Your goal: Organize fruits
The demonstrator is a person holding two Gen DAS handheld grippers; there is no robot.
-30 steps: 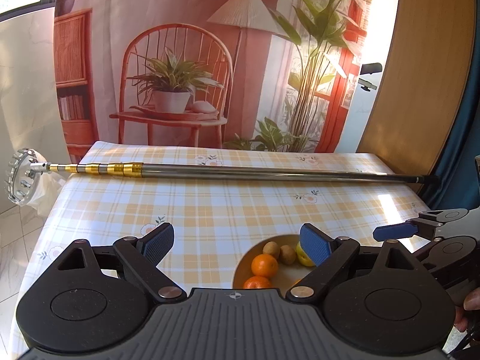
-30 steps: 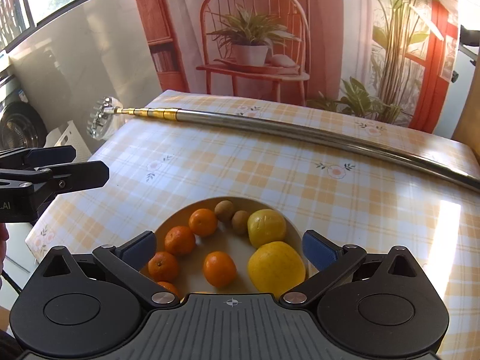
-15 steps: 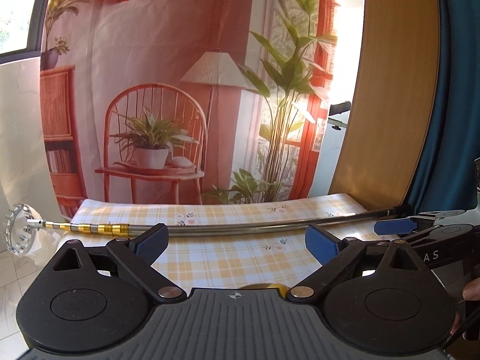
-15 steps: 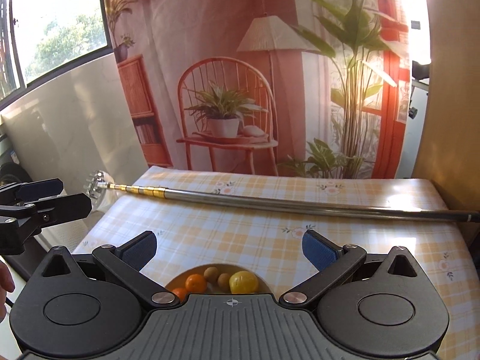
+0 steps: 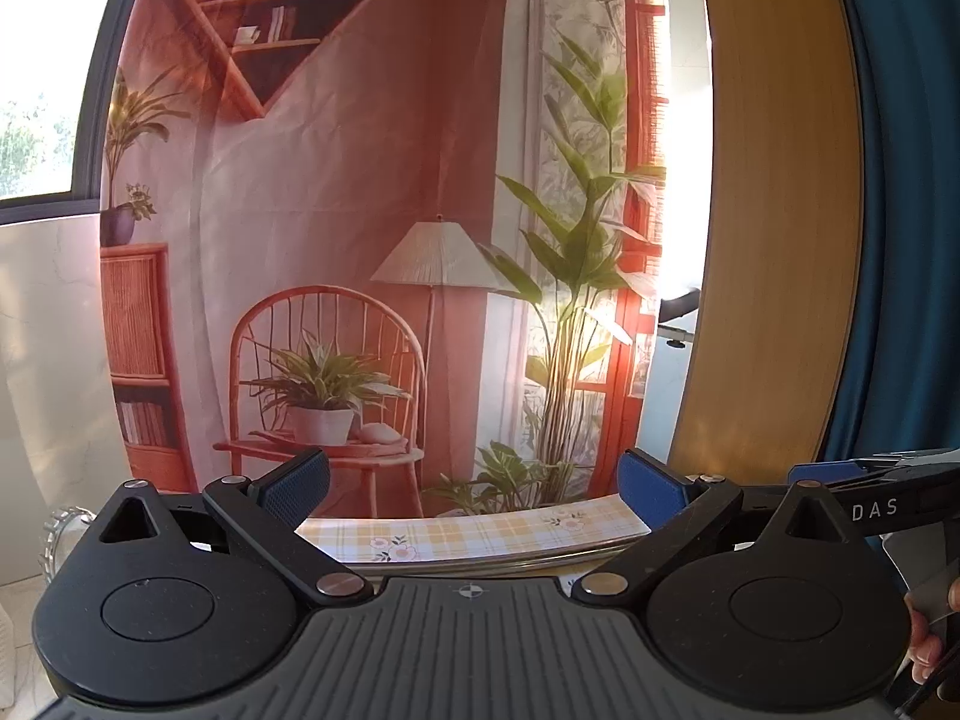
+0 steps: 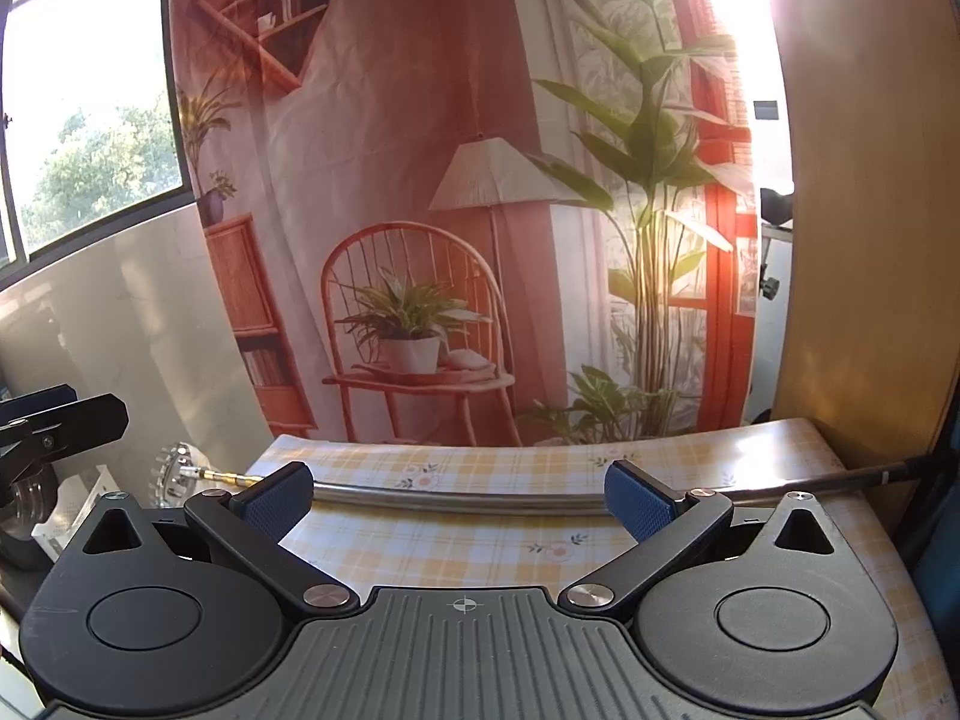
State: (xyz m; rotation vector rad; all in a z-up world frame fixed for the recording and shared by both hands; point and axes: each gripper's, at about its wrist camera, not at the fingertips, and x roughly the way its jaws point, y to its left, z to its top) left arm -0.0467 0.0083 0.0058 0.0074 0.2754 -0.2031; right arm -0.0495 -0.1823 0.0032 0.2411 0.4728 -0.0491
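Both views are taken from just behind a pair of spread fingers, looking forward and tilted up, so that the printed backdrop (image 5: 372,240) fills most of each frame. In the left wrist view the left gripper (image 5: 474,489) is seen at the bottom edge, with only a thin far strip of the table (image 5: 480,534) visible; the right gripper (image 5: 870,480) enters at the right margin. In the right wrist view, taken from farther right and aimed slightly lower, more of the table (image 6: 480,534) is shown, and the left gripper (image 6: 54,420) appears at the left margin. The backdrop, the pole (image 6: 480,501) and the far table edge are shared by both views.
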